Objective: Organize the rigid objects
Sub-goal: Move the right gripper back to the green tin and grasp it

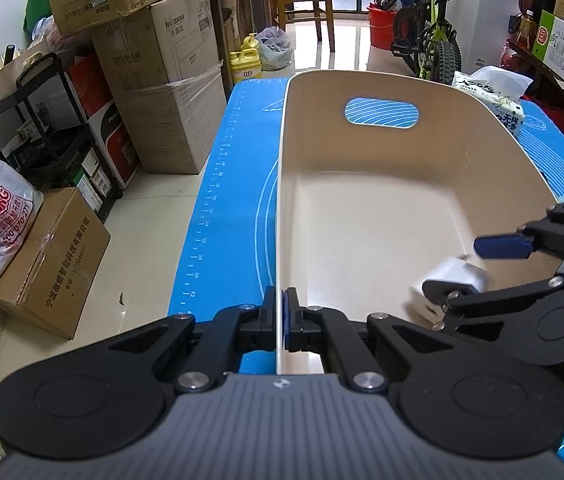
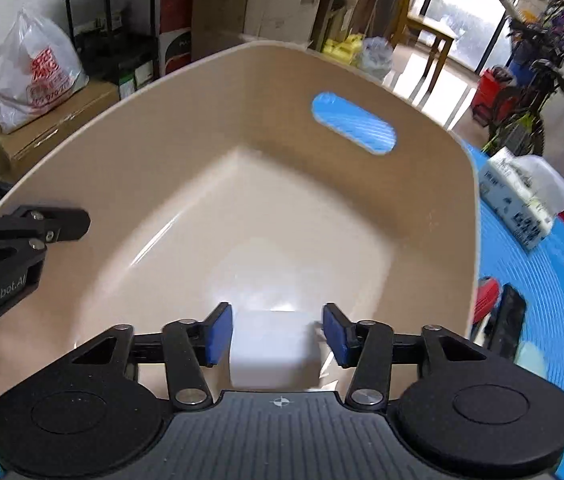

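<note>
A beige plastic bin with a cut-out handle stands on the blue mat. My left gripper is shut on the bin's near left wall. My right gripper is open over the bin's inside, and a white block sits between its blue pads, blurred and apart from them. The right gripper also shows in the left wrist view, with the white block between its fingers. The bin fills the right wrist view.
A tissue pack lies on the mat behind the bin, also in the right wrist view. A black remote-like object and a red item lie on the mat right of the bin. Cardboard boxes and a shelf stand at left.
</note>
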Demonstrator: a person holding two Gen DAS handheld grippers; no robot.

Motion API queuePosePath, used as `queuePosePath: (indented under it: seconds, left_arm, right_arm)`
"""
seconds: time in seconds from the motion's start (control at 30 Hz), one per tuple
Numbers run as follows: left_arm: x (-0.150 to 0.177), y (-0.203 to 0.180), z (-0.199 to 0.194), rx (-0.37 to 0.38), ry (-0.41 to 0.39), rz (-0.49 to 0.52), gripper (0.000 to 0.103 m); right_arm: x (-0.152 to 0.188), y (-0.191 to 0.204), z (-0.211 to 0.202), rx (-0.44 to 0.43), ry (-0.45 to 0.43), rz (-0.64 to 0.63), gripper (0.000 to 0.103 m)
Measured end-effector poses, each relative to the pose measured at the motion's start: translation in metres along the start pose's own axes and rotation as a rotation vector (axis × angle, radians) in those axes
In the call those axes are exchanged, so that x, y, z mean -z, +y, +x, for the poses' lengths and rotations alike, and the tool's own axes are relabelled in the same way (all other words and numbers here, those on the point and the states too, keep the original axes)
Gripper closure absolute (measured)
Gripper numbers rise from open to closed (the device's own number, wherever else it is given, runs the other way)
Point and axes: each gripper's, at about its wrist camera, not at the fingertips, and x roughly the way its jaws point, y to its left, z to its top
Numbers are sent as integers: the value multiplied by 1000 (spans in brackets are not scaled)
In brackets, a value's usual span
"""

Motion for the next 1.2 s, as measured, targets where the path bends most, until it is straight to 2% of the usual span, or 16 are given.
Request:
queuePosePath:
  seconds: [0.2, 0.37, 0.53, 0.7, 0.8, 0.97, 1.2]
  left_arm:
    - [-1, 0, 1, 3, 4, -5, 99]
    - [0, 1, 1, 1, 3, -3, 99]
    - [0, 0, 1, 3, 4, -4, 99]
    - [0, 0, 1, 3, 4, -5, 99]
    - [0, -1, 2, 4, 5, -7, 99]
    - [0, -1, 2, 5, 5, -10, 99]
    - [1, -2, 5, 7, 6, -19, 99]
  right_arm:
    - [7, -15, -25, -5, -95, 40, 30]
    - [19, -35, -57, -7, -232, 67, 24]
    - [31, -64, -80, -2, -293, 132, 22]
    - [46, -101, -99, 22, -348, 184, 16]
    - [61, -127, -107, 52, -354, 204, 7]
    - [91, -173, -103, 146, -303, 238, 7]
    - [136, -212, -75, 215, -202, 251, 7]
